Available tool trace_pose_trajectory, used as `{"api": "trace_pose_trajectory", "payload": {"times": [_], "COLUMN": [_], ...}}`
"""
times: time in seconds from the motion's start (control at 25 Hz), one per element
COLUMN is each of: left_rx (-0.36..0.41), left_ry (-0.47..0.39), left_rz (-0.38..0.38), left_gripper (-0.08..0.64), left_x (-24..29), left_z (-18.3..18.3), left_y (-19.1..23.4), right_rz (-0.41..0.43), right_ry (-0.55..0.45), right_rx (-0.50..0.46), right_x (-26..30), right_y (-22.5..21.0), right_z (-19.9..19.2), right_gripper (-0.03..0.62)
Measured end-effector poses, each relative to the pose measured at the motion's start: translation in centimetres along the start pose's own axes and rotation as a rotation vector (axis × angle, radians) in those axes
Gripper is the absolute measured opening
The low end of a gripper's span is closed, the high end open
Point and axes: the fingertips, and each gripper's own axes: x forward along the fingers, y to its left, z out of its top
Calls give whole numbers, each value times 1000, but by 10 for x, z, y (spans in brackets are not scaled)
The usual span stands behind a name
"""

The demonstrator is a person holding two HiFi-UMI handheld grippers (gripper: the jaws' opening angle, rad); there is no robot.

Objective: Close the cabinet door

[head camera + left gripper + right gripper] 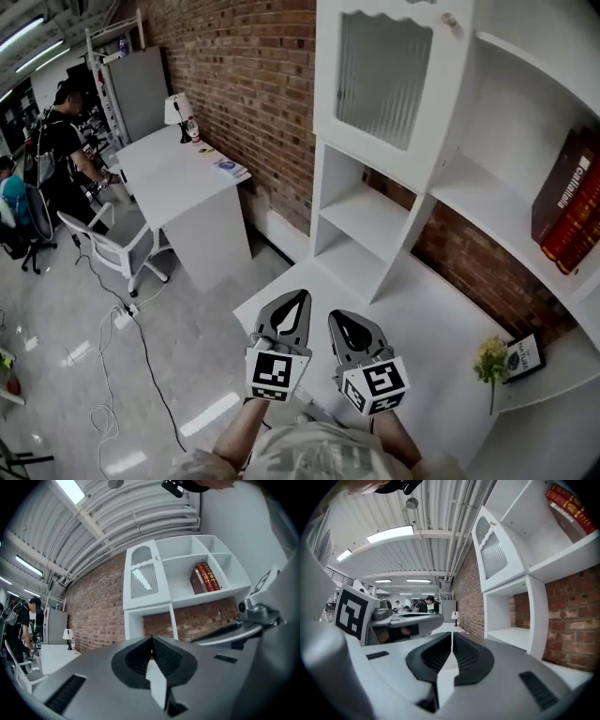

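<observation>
**Head view: door looks shut, both grippers empty**

Head view shows the cabinet door (pixel 384 80), with its frosted panel, sitting flush with the white shelf unit. Its knob (pixel 450 19) is at the door's right edge. The door is well ahead of and above both sets of fingers. Judged from that, the closing looks done, with maybe only a seating check left. Left gripper (pixel 301 294): fingers pressed together, nothing between them, touching nothing. Right gripper (pixel 340 317): same, fingers together and empty, just beside the left one, at the tabletop (pixel 422 309) edge. Red books (pixel 572 202) stand on an open shelf, right of the fingers and well apart.
</observation>
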Motion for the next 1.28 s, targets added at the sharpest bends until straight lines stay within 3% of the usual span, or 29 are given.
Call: {"api": "trace_pose_trajectory", "payload": {"times": [0.16,0.36,0.64,1.28], "left_rx": [20,-16,-45,-61], "left_ry": [13,34,97,111], "left_rz": [-1,-2,-47,-35], "left_gripper": [14,14,14,14], "left_x": [-5,-4,-2,1], "left_z": [-11,-19,-42,-51], "left_y": [-2,0,-9,-2], "right_rz": [-9,-31,-52,-71], "right_ry": [49,92,112,116], "right_rx": [0,-19,-8,-17], "right_x": [5,9,11,16], "right_y": [3,2,-3,-9], "right_z": [-15,-21,-29,-34], "right_gripper": [23,16,17,16]}}
